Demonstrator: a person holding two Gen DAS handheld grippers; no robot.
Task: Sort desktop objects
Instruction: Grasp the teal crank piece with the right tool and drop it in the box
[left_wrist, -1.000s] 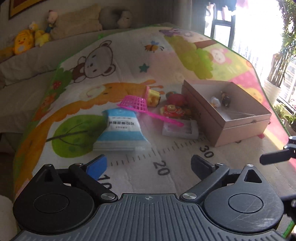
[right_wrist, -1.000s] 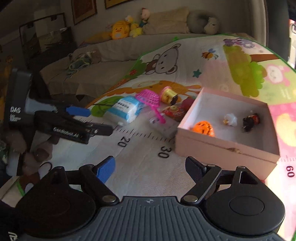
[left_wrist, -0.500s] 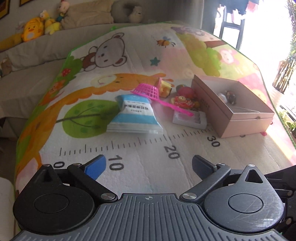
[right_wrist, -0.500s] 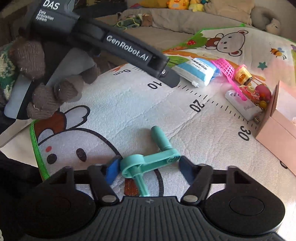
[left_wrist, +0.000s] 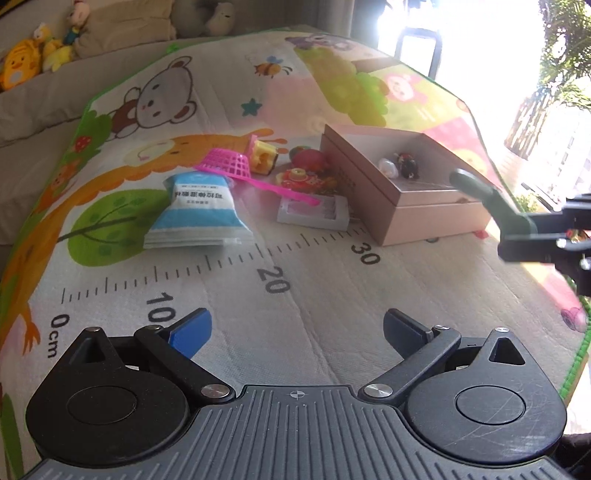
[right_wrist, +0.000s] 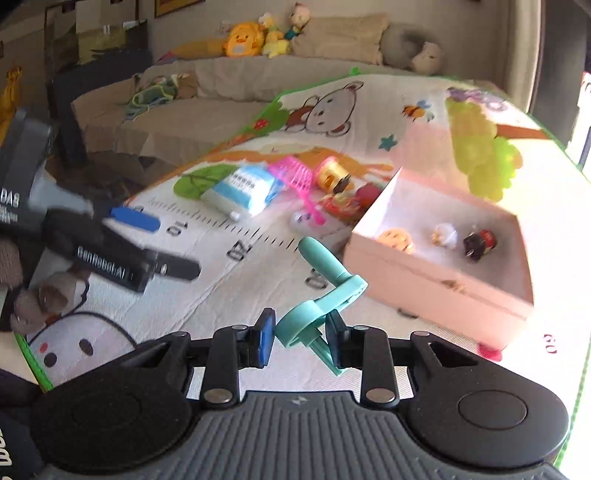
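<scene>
surface: cartoon play mat (right_wrist: 424, 122) with a printed ruler strip, spread over a low bed or sofa; plush toys lined up along the back, so this looks like a living room.
left gripper (left_wrist: 295, 328): my left hand holds it low over the ruler marks, jaws wide apart, nothing between them. Reads as parked and ready, clear of the pile.
blue-white pouch (left_wrist: 197, 214): flat on the mat, left end of the unsorted pile.
pink scoop (left_wrist: 236, 168): basket resting on the pouch's top edge, handle running right across the white tray (left_wrist: 316, 214).
small toys: yellow one (left_wrist: 263, 155) and red ones just behind the scoop, tight against the box wall. I'd call these the remaining picks.
teal crank handle (right_wrist: 321, 295): clamped in my right gripper (right_wrist: 301, 334), jaws closed on its ring end, knob sticking up and forward, off the mat. Gripped at the hub, probably so the long end clears the box rim.
pink box (right_wrist: 436, 280): open, right of the pile; orange, white and dark figures already inside. Likely the drop target.
</scene>
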